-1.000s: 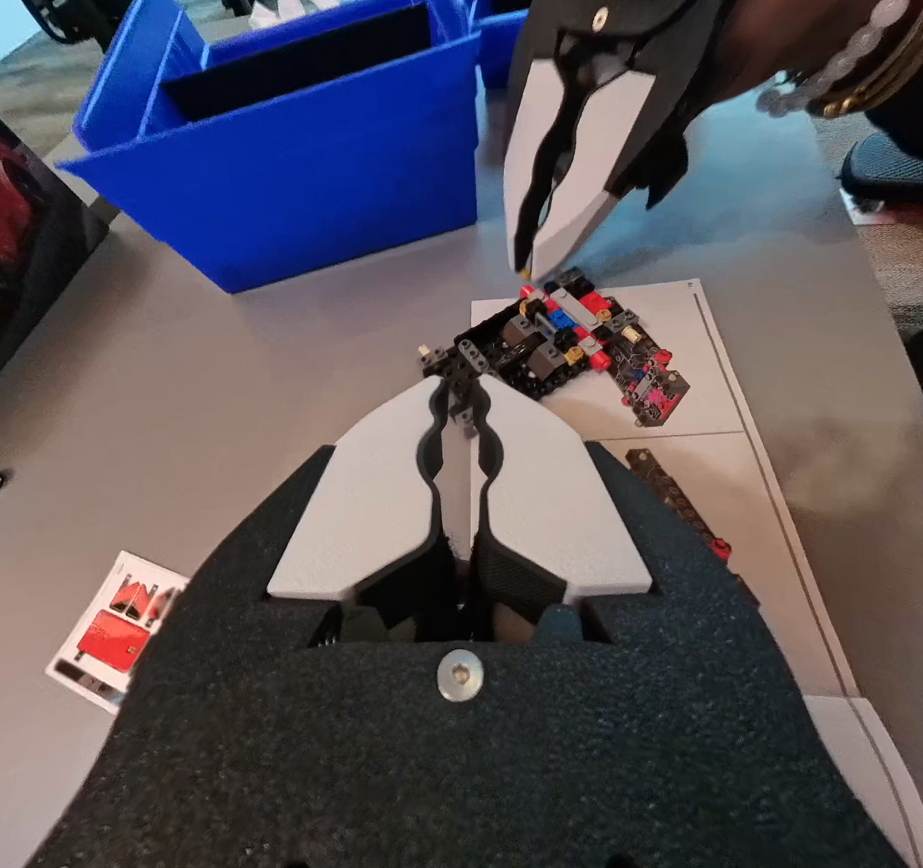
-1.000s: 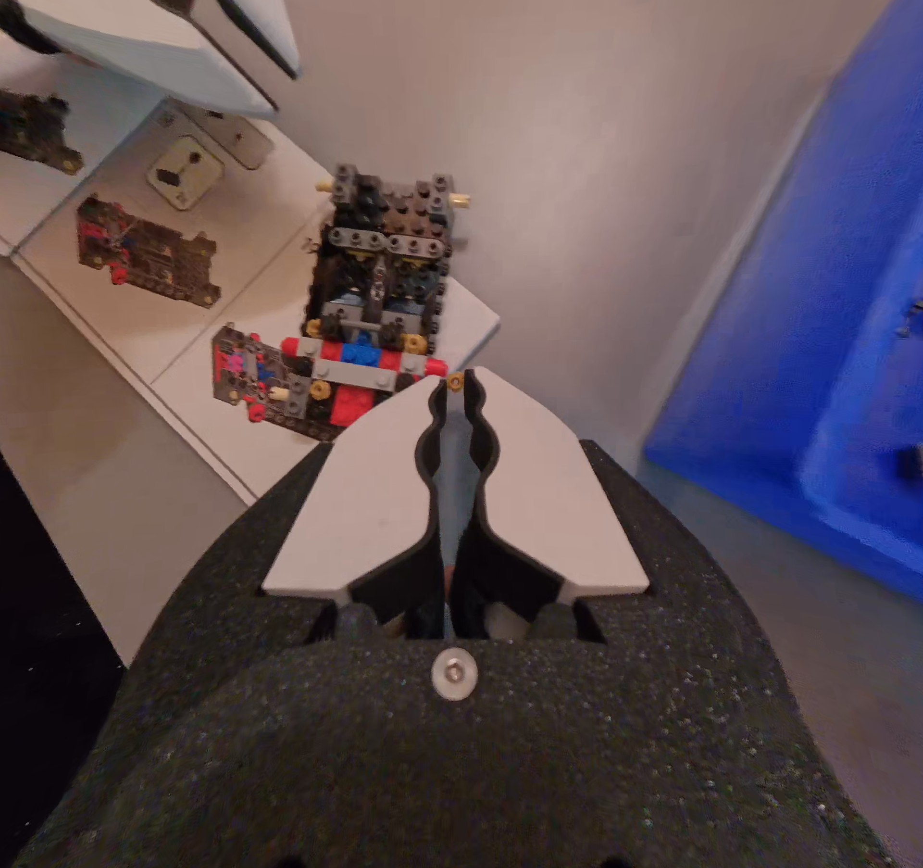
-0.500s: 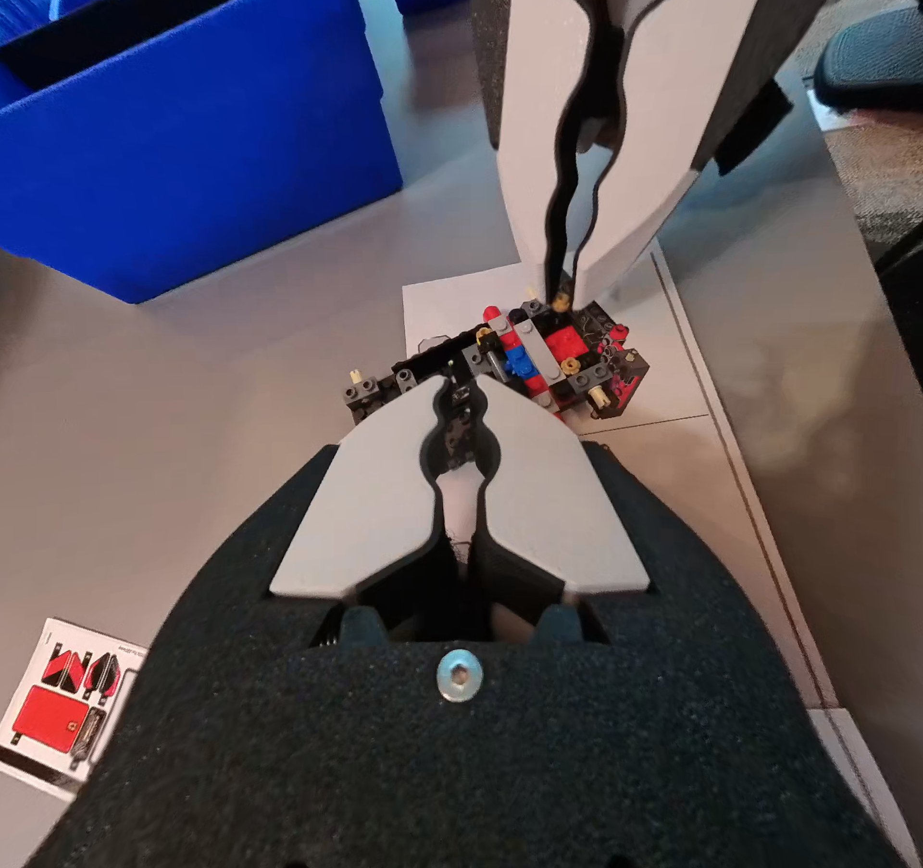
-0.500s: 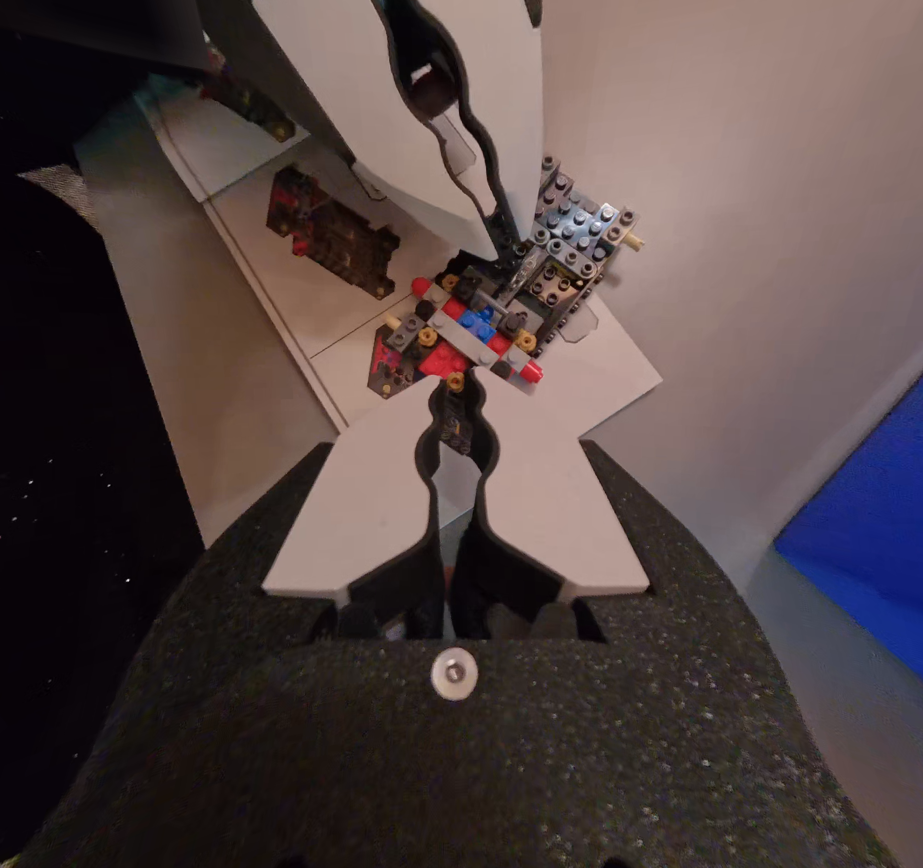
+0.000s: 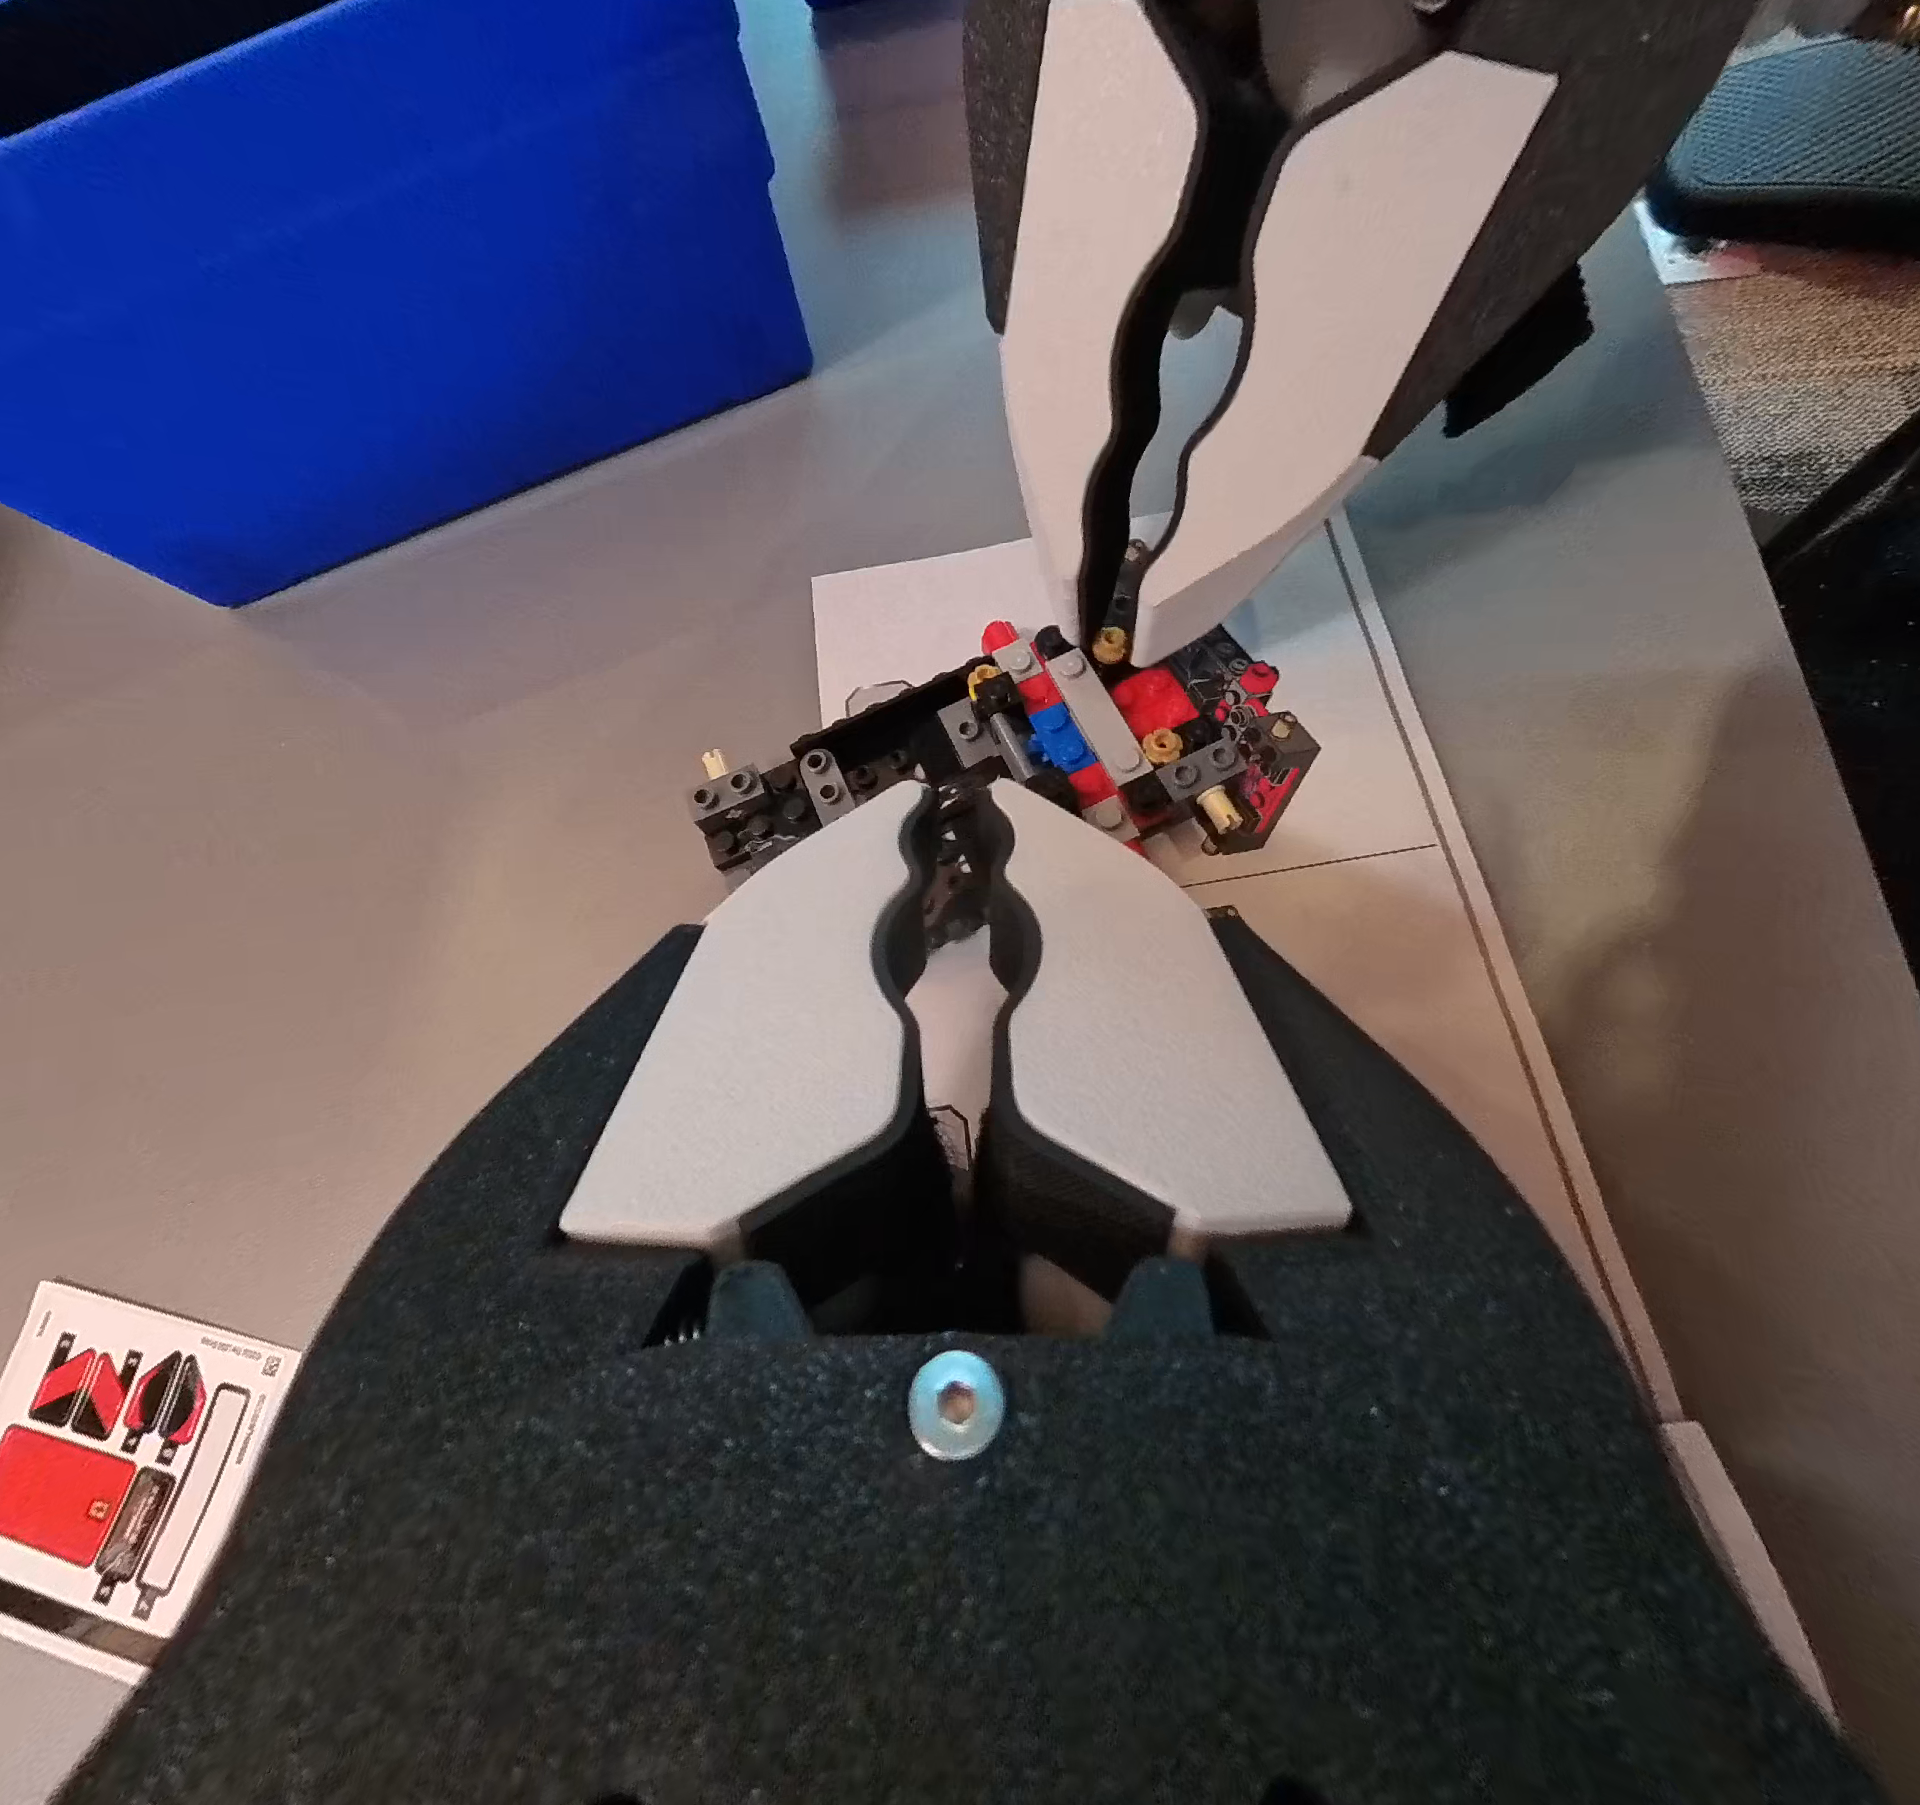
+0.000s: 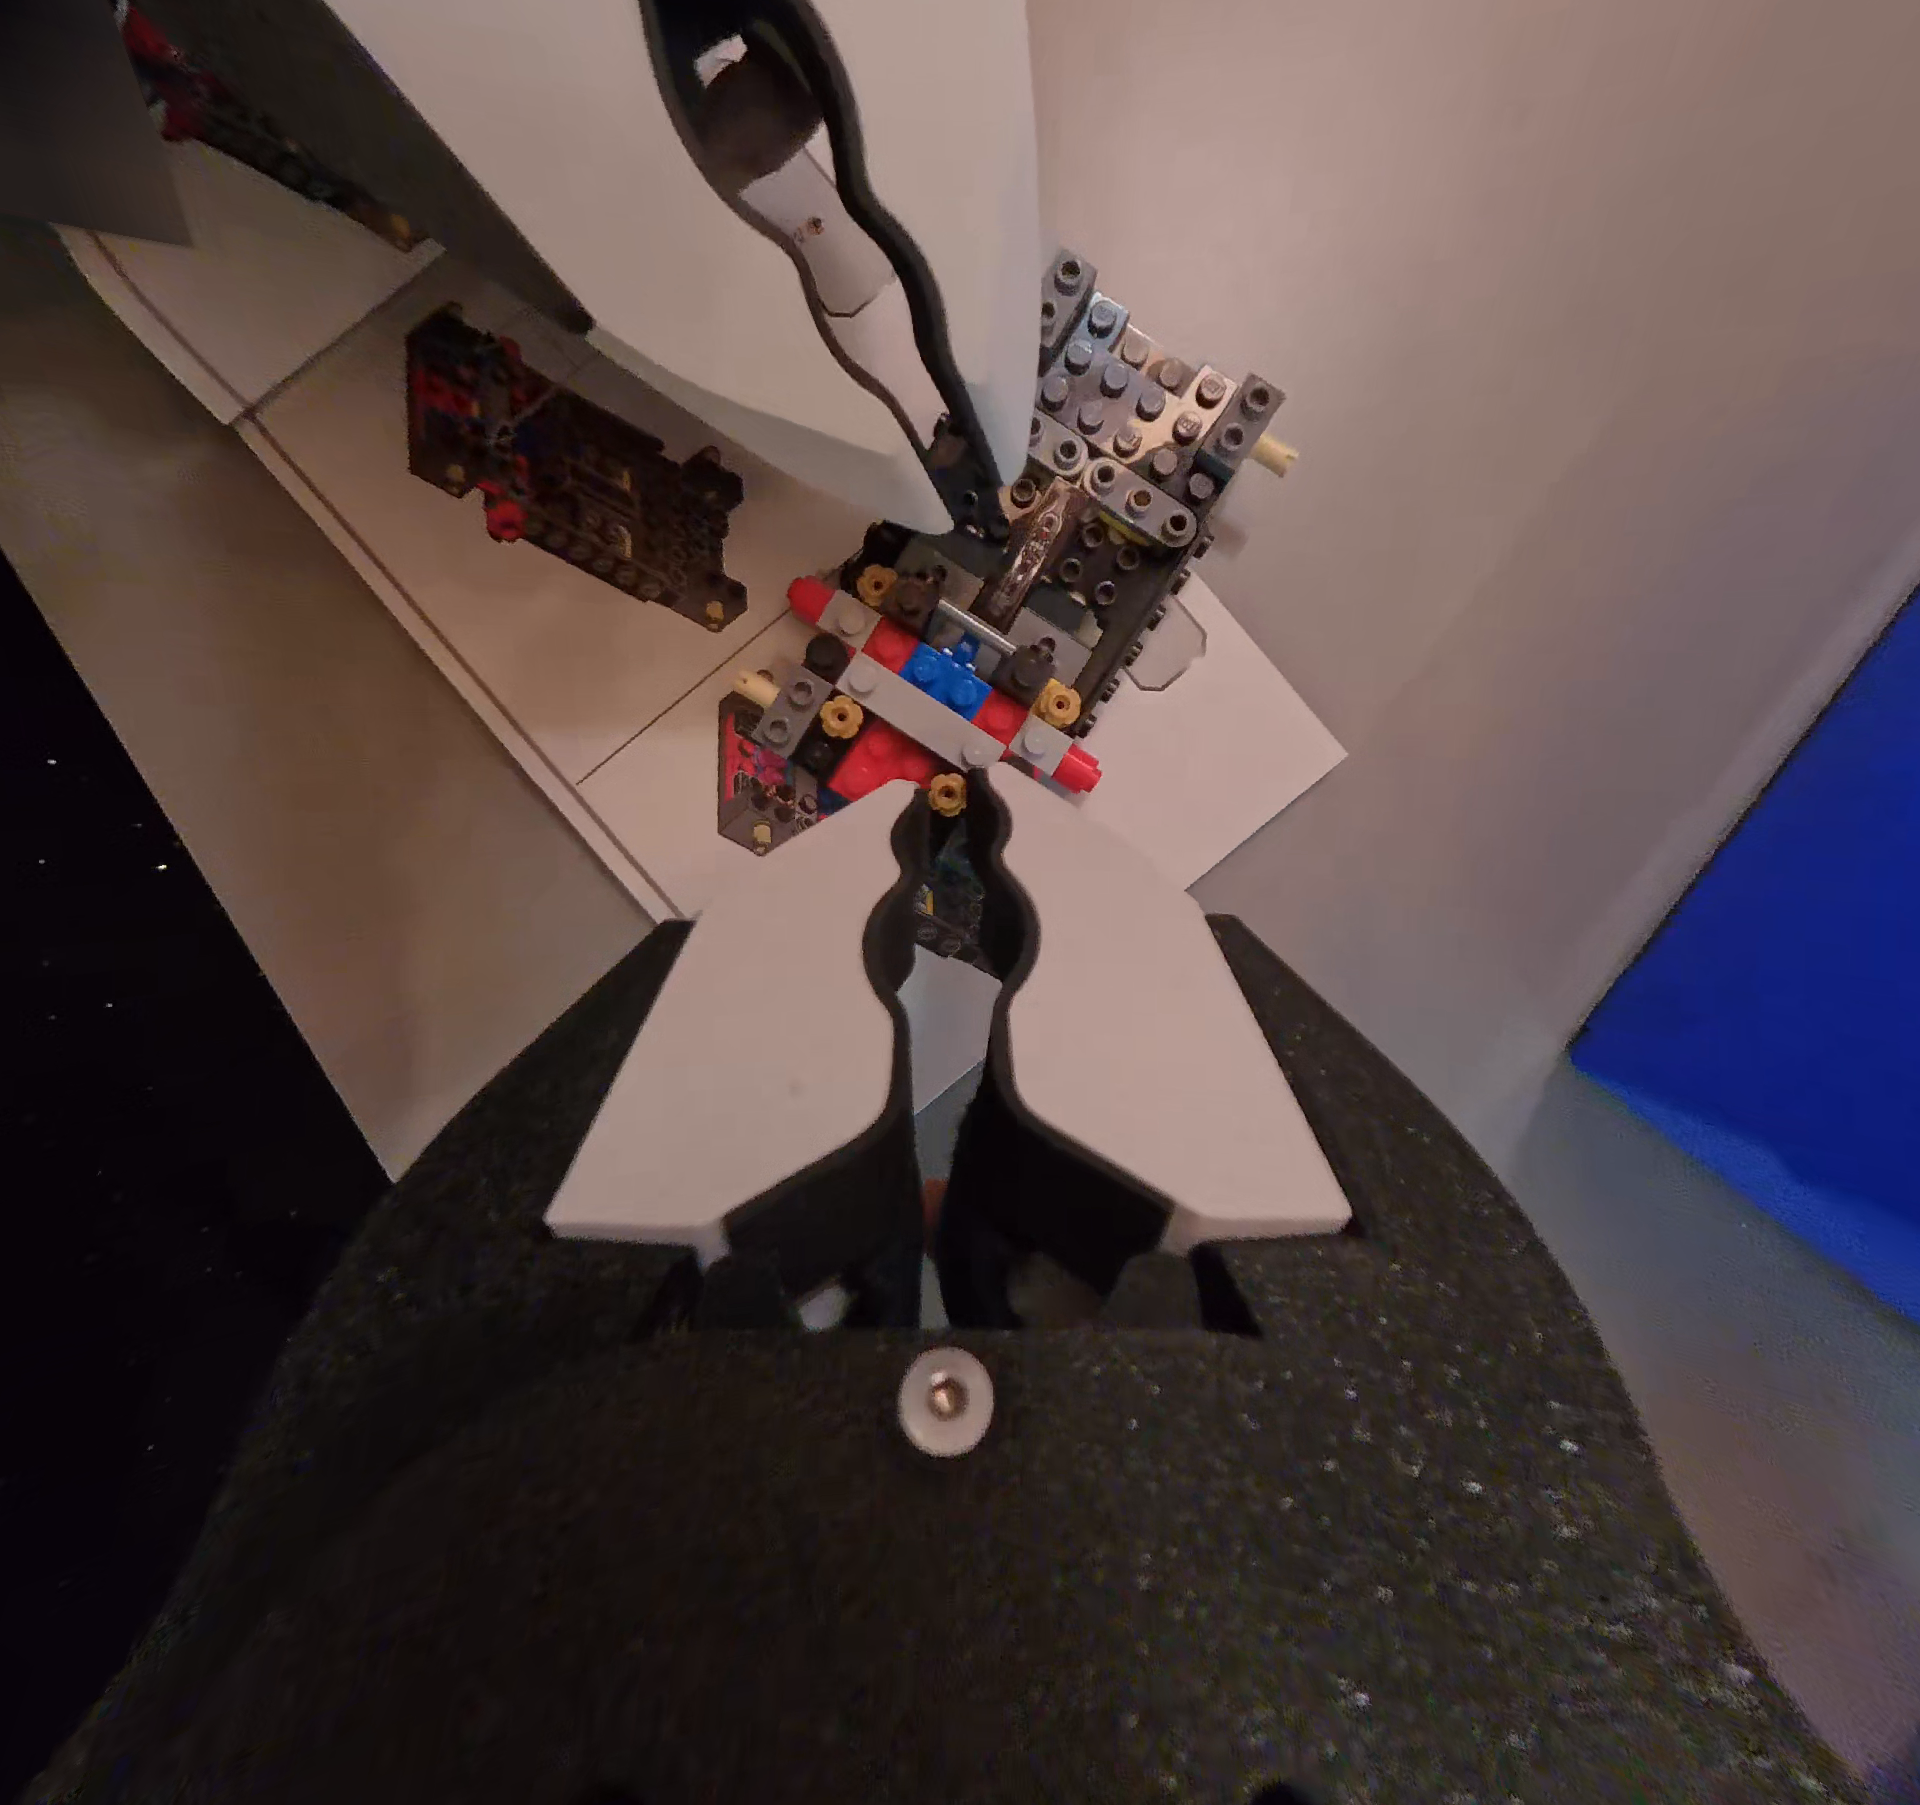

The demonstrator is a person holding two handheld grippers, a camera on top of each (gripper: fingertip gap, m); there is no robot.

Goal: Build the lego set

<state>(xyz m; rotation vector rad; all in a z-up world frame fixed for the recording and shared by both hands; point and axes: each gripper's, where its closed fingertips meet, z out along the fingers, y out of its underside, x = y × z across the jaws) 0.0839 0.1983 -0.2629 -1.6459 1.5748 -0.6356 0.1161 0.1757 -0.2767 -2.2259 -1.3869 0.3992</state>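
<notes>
The lego model, a black and grey frame with red, blue and grey bricks and gold studs, sits over the corner of the open instruction booklet. My left gripper is shut on the model's black rear part. In the right wrist view the model lies just ahead, and the left gripper comes in from above. My right gripper is shut on a small gold round stud, its tips touching the model's red front edge. In the left wrist view the right gripper points down at the model.
A large blue bin stands on the grey table behind and left of the model; it also shows in the right wrist view. A sticker sheet lies at the near left. The booklet's pages show printed pictures of the model.
The right gripper has come down with the gold stud until its tips meet the model. The left gripper keeps hold of the model, which has turned and come nearer.
</notes>
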